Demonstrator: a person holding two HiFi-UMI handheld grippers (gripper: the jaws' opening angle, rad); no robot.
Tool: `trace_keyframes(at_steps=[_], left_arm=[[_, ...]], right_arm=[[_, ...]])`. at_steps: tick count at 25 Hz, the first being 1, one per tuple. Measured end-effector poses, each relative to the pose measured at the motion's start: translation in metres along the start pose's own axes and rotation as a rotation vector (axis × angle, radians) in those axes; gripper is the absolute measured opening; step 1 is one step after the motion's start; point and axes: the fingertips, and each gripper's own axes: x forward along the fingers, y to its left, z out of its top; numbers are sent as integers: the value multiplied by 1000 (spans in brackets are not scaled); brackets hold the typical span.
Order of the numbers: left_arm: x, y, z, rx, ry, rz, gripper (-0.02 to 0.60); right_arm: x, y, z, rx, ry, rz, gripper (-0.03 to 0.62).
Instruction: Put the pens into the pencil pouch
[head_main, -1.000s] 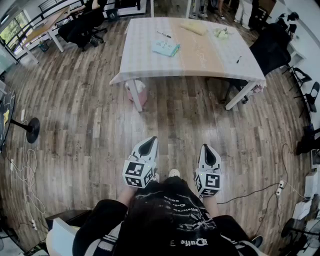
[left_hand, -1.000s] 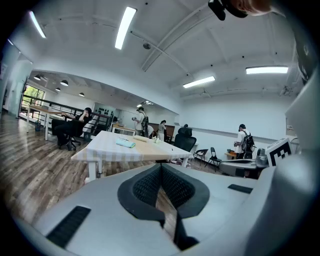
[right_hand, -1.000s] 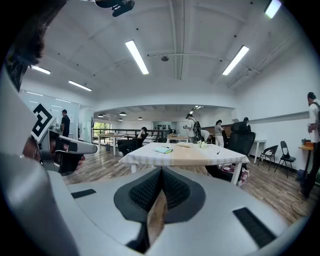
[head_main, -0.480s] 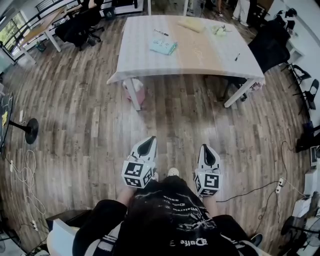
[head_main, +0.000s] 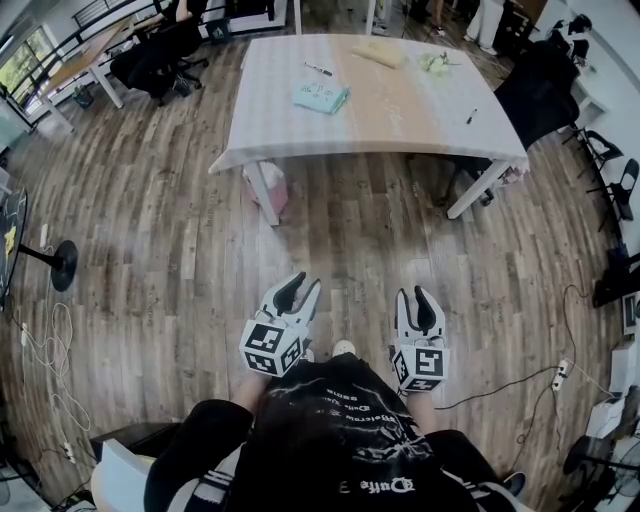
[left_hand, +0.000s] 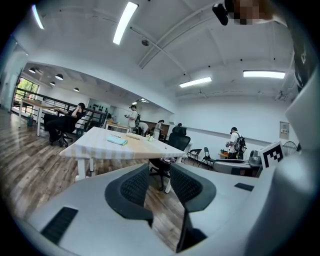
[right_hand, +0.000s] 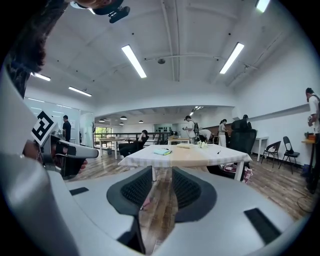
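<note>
left gripper (head_main: 299, 289) and right gripper (head_main: 417, 297) have just opened partway, nothing between the jaws, both well short of the table (head_main: 400, 125). one pen (head_main: 319, 69) lies by the teal pouch (head_main: 321, 96) (my guess), another pen (head_main: 471, 116) near the right edge. risk: a flat thin pen may skid or roll off under a sloppy pinch, and the pouch may slide unless pinned.

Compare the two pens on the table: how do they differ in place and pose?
The left pen lies toward the far side of the table, just beyond the teal pouch; the right pen lies alone near the right edge. In the head view the left pen slants down-right, the right pen down-left. Both lie flat, outside the pouch.
</note>
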Motion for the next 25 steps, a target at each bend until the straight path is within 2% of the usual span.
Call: trace_keyframes(at_steps=[9, 14, 19, 25], left_arm=[[29, -1, 8, 4, -24, 33, 234], [50, -11, 9, 7, -33, 51, 265], [66, -28, 2, 43, -14, 53, 282], [84, -36, 1, 34, -12, 63, 284]], right_arm=[[8, -45, 1, -5, 12, -9, 230], [13, -72, 2, -9, 14, 4, 275], [17, -94, -5, 1, 15, 11, 285], [22, -113, -11, 10, 24, 9, 288]])
